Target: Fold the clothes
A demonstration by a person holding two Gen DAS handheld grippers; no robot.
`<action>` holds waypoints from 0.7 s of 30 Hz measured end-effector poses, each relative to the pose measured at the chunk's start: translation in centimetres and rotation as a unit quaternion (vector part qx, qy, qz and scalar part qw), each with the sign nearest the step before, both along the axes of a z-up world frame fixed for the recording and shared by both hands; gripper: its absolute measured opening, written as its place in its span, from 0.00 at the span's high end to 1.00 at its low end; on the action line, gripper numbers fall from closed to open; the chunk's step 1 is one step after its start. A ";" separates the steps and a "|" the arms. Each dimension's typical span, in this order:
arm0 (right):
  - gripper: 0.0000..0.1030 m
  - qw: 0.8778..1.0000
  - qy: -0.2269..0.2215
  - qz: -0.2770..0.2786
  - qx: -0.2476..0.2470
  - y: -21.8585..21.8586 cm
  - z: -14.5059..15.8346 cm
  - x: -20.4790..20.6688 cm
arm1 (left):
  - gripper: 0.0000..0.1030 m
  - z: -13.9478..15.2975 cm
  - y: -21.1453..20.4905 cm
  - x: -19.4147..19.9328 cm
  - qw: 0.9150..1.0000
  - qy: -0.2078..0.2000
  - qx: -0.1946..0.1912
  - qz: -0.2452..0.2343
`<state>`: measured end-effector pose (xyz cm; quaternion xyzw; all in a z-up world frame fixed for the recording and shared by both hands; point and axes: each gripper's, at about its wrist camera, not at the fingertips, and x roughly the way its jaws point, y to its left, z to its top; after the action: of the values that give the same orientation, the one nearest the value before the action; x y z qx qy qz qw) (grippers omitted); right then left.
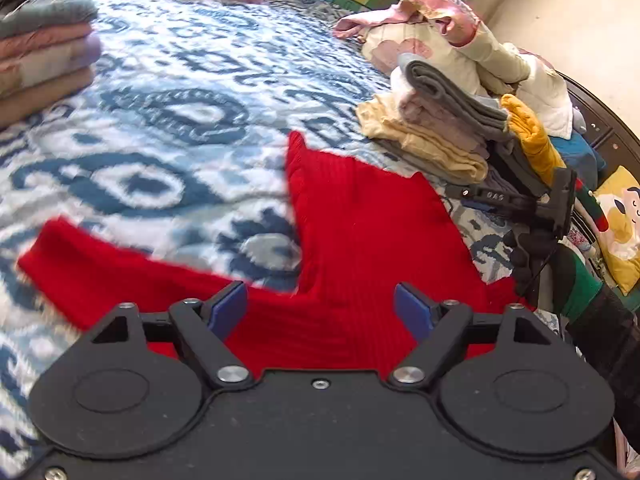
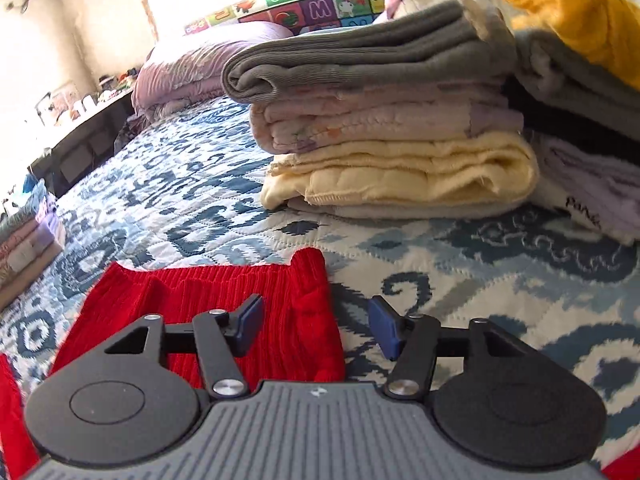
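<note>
A red ribbed sweater (image 1: 352,232) lies spread on the blue-and-white patterned quilt (image 1: 168,120) of the bed, one sleeve stretched out to the left. The left claw (image 1: 320,306) hangs over its lower part, jaws wide apart, gripping nothing. The right claw (image 2: 316,322) is spread open too — empty, poised over the sweater's edge, probably not touching it. Behind it sits a stack of folded clothes (image 2: 384,128), with a grey garment on top.
</note>
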<state>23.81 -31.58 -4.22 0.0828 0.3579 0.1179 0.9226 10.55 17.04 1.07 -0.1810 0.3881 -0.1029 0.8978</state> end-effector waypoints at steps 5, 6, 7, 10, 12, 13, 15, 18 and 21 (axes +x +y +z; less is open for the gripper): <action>0.41 0.998 0.006 0.024 -0.065 1.6 -0.6 2.3 | 0.22 -0.9 -2.8 9.4 0.997 0.002 0.082 -0.006; 0.41 0.997 0.009 0.028 -0.065 1.7 -0.9 2.5 | 0.23 -1.6 -2.8 10.8 0.997 0.006 0.082 -0.001; 0.41 0.997 0.011 0.030 -0.065 1.7 -1.1 2.7 | 0.24 -2.4 -2.9 12.2 0.997 0.010 0.083 0.003; 0.50 0.999 0.017 0.020 -0.044 1.1 -2.0 3.1 | 0.42 -4.6 -2.6 15.6 0.997 0.032 0.065 0.018; 0.92 0.999 0.040 0.014 -0.007 0.2 -2.9 3.8 | 0.93 -6.4 -2.4 17.5 0.997 0.057 0.044 0.023; 0.92 0.999 0.037 0.007 0.011 -0.3 -2.8 3.7 | 0.93 -6.7 -2.1 17.7 0.997 0.060 0.035 0.029; 0.93 0.995 0.013 -0.019 0.093 -2.5 -1.8 3.0 | 0.94 -6.0 0.3 16.6 0.996 0.024 -0.067 0.052; 0.92 0.989 0.017 -0.052 0.140 -4.9 -2.2 3.7 | 0.94 -7.9 2.6 16.6 0.989 0.048 -0.109 0.085; 0.88 0.992 0.077 -0.035 0.098 -4.0 -4.3 4.9 | 0.89 -8.7 2.7 16.9 0.988 0.072 -0.100 0.095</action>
<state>28.69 -35.59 -8.50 0.1938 0.4116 0.1135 0.8833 27.45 19.73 -7.63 -0.3123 0.4203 -0.0423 0.8509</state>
